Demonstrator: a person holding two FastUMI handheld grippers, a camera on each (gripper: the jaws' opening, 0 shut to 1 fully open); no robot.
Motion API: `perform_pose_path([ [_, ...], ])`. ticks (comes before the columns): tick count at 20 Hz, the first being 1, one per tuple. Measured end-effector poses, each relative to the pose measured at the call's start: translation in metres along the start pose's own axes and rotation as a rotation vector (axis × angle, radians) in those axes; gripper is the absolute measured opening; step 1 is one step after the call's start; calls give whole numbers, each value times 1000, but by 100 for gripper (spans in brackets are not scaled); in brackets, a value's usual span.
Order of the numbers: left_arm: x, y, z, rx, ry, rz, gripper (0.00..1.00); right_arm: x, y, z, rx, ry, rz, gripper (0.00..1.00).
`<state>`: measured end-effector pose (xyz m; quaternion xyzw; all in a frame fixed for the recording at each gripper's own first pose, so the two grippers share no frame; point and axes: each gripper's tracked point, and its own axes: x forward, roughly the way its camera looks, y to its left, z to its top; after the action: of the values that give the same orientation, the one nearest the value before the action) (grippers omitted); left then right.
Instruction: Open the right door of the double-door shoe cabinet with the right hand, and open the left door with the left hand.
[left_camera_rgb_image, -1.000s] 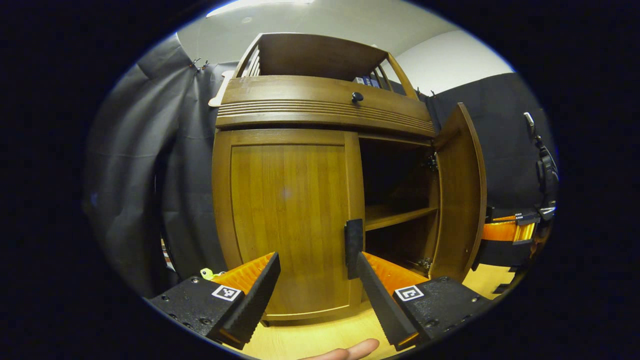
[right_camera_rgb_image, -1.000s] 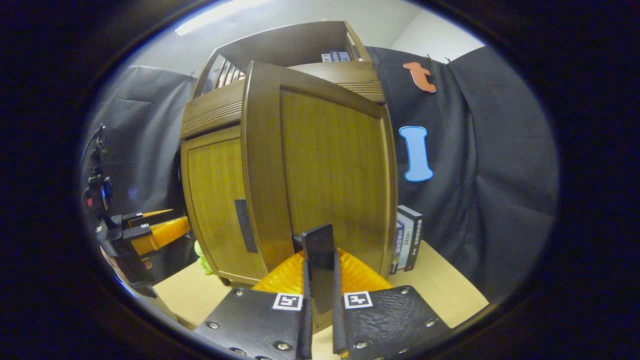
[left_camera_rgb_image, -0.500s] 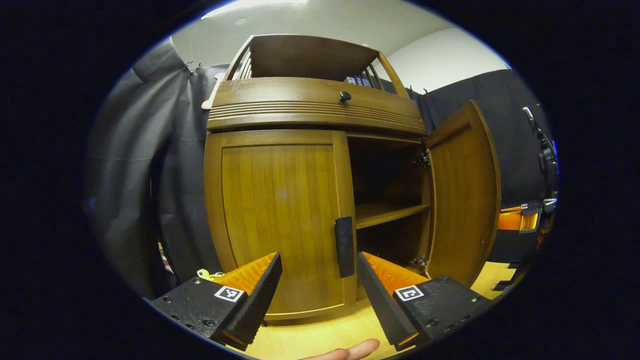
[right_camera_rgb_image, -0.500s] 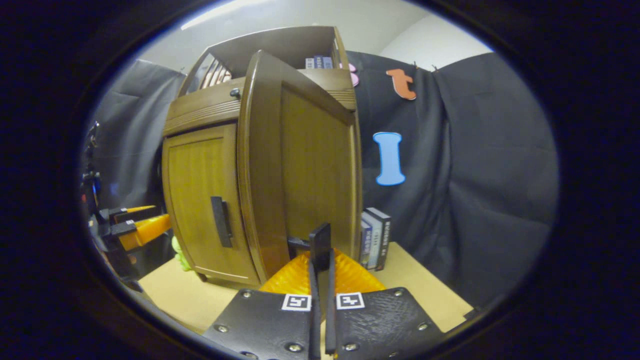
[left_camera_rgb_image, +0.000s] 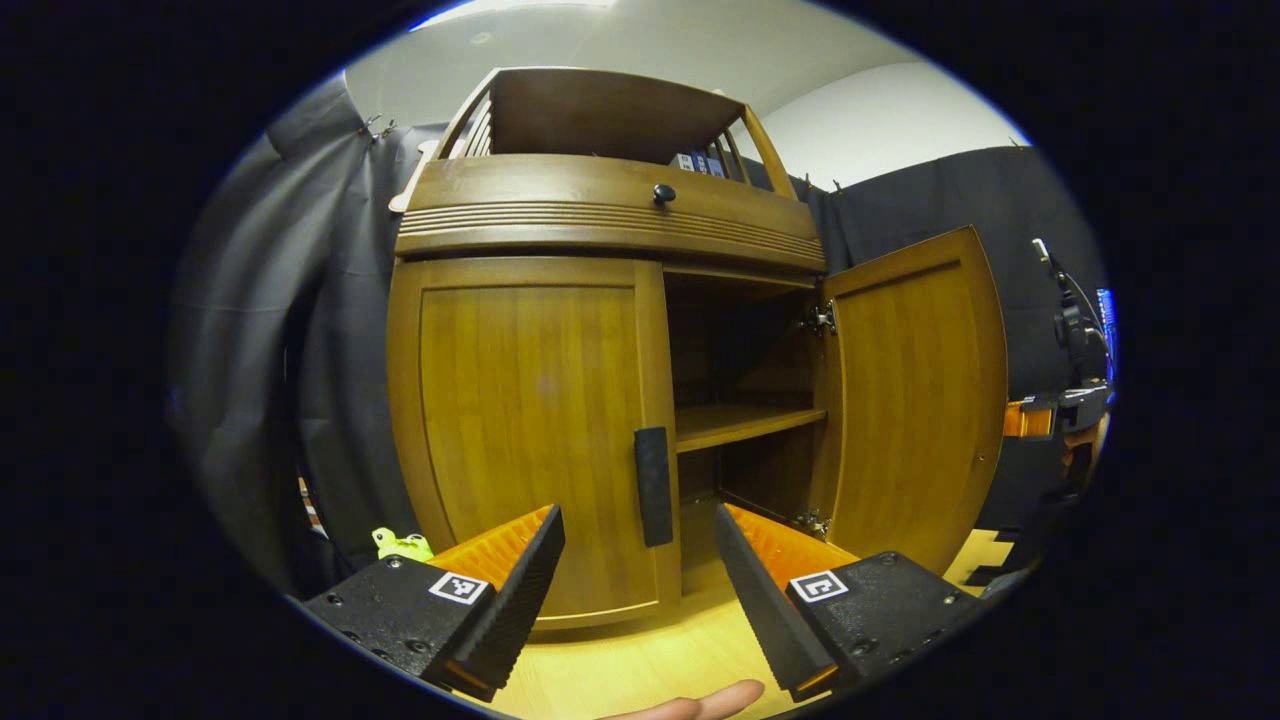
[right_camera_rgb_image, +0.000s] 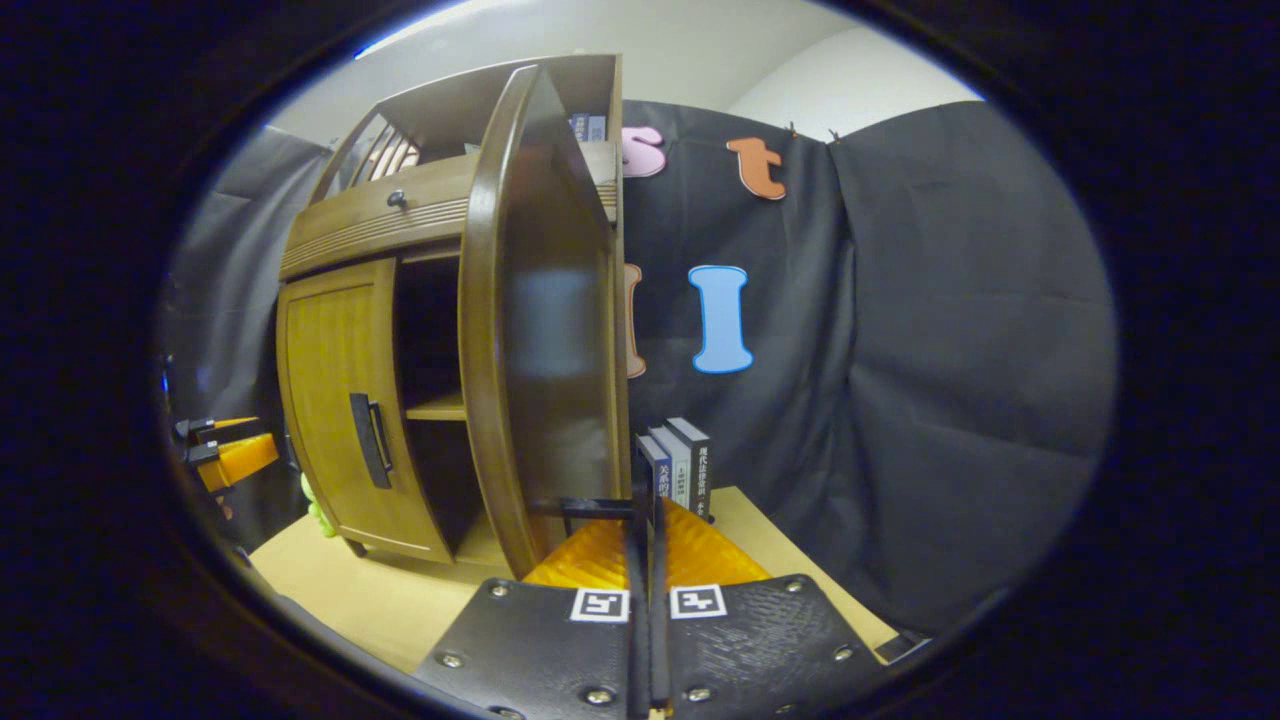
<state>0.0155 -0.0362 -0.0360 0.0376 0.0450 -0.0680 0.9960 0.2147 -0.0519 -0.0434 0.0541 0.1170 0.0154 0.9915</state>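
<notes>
Wooden shoe cabinet (left_camera_rgb_image: 600, 210) fills the centre of the left gripper view, standing on a pale tabletop (left_camera_rgb_image: 640, 660). Its left door (left_camera_rgb_image: 520, 430) is shut, with a dark vertical handle (left_camera_rgb_image: 653, 486) at its right edge, low in the frame. The left gripper (left_camera_rgb_image: 640, 570) sits at the bottom centre with its two fingers spread wide and nothing between them; the handle stands just above and between the fingertips, apart from both. The right door (left_camera_rgb_image: 915, 400) is swung wide open at centre right, baring a dark interior with one shelf (left_camera_rgb_image: 745, 425). In the right gripper view the right gripper (right_camera_rgb_image: 645, 520) is at the bottom centre, its fingers pressed close on the thin dark handle of the right door (right_camera_rgb_image: 545, 320), which is seen nearly edge-on in the upper middle. Books (right_camera_rgb_image: 680, 465) stand upright just right of that door's lower edge, close to the fingers, against the black cloth wall (right_camera_rgb_image: 950, 350). Open tabletop lies before the left door. Compared with half a second ago, the right door has swung further open, so the interior and shelf now show in the right gripper view, and the left door's handle sits more centrally between the left fingers.
</notes>
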Motion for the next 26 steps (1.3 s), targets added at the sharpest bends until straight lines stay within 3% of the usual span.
perform_pose_path([
  [8, 16, -1, -19, -2, 39, 39, 94, -5, -4, 2, -8, -46, 22, 1],
  [9, 20, -2, -23, -3, 50, 46, 94, -9, -8, 0, -31, -54, 6, 1],
  [10, 21, -4, -29, -3, 62, 53, 94, -14, -15, 3, -59, -75, -9, 10],
  [13, 26, -3, -34, 27, 63, 94, 94, -35, -51, 7, -69, -131, -119, 10],
  [16, 33, -4, -41, 60, 58, 140, 94, -70, -86, 8, -36, -177, -222, 64],
  [18, 38, -3, -43, 59, 58, 168, 93, -90, -84, 11, -36, -195, -184, 100],
  [21, 44, -5, -41, 36, 45, 188, 99, -120, -87, 10, -61, -216, -178, 99],
  [24, 53, -4, -39, 35, 21, 213, 96, -151, -89, 10, -67, -231, -203, 96],
  [26, 62, -4, -39, 29, 9, 223, 99, -171, -77, 13, -33, -277, -179, 100],
])
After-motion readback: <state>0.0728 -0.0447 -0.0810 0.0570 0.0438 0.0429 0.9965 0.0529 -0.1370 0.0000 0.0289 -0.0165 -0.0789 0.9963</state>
